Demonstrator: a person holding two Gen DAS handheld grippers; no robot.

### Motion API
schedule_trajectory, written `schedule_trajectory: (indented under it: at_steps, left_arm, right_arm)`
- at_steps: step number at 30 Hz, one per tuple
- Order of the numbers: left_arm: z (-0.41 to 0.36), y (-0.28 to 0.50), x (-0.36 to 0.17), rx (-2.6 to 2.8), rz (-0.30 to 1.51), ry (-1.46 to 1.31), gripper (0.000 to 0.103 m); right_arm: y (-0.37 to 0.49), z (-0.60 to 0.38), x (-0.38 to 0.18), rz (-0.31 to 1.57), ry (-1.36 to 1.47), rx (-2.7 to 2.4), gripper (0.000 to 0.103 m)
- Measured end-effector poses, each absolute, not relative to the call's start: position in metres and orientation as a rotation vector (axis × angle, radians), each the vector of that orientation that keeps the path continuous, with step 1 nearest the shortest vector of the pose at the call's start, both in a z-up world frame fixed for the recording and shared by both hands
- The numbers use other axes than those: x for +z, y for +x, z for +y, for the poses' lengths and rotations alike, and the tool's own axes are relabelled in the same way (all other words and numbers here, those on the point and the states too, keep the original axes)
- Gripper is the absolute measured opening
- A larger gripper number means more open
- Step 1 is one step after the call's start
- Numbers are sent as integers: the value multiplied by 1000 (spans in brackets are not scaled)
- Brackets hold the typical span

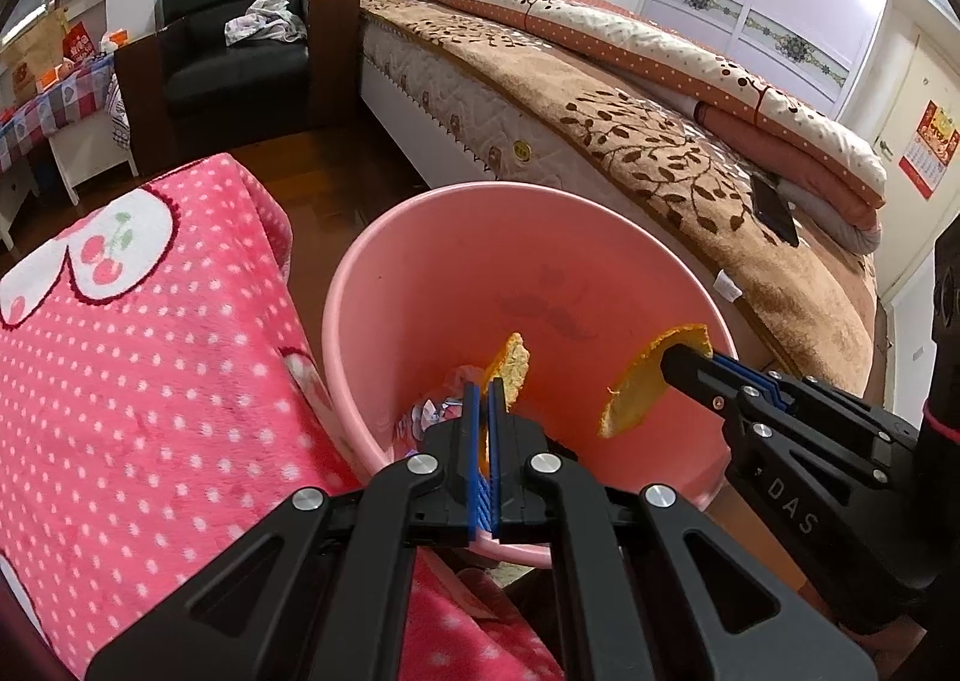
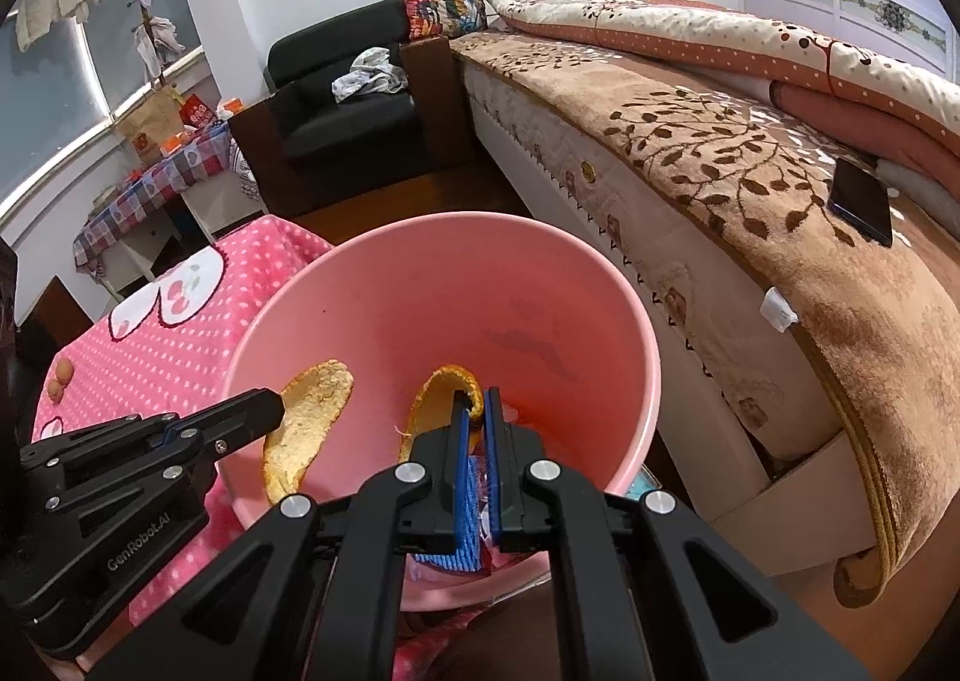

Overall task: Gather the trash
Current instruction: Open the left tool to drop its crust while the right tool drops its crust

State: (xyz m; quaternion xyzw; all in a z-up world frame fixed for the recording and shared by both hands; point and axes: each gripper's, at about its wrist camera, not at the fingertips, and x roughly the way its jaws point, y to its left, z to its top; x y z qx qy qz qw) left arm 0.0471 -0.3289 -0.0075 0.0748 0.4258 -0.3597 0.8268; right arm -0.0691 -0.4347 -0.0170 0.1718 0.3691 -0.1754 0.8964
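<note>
A pink plastic bin (image 1: 528, 273) (image 2: 420, 291) stands on the floor between a pink blanket and the bed. Both grippers hang over its mouth. My left gripper (image 1: 485, 384) is shut on a piece of orange peel (image 1: 515, 369); in the right wrist view this gripper (image 2: 273, 404) comes in from the left with its peel (image 2: 306, 429). My right gripper (image 2: 477, 396) is shut on a second, curled orange peel (image 2: 441, 390); in the left wrist view it (image 1: 684, 352) enters from the right holding that peel (image 1: 633, 390). Crumpled wrappers (image 1: 429, 417) lie at the bin's bottom.
A pink dotted blanket (image 1: 150, 369) (image 2: 180, 321) lies left of the bin, with small brown round bits (image 2: 60, 381) on it. The bed (image 1: 600, 141) runs along the right, and a dark phone (image 2: 861, 201) lies on it. A black sofa (image 1: 234, 51) stands behind.
</note>
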Motion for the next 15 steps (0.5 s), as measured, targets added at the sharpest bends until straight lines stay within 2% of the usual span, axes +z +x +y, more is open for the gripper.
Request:
schedule_trajectory:
  at_steps: [7,9,10,11,14,15]
  left_arm:
    - [-333,44,-8,-794,904,168,3]
    - [-334,43,-8,-801,902,169,12]
    - [-334,43,-8,-801,901,167,25]
    - [-333,43,-7,-803,899,161,34]
    - [-332,42,-5,-805,896,154,35]
    - [-331,42,-5,-802,896,154,35]
  right_arm:
    - [-69,-436,-19,764,361,-367,6]
    - [-70,-437,-19,762,364,-370,9]
    - [-70,-438,-20,762,364,-372,11]
    - [-71,-438,-19,761,363,-375,11]
    - [-72,-439,-20,759,364,-378,14]
    - [-72,-439,-19,757,363,-379,19]
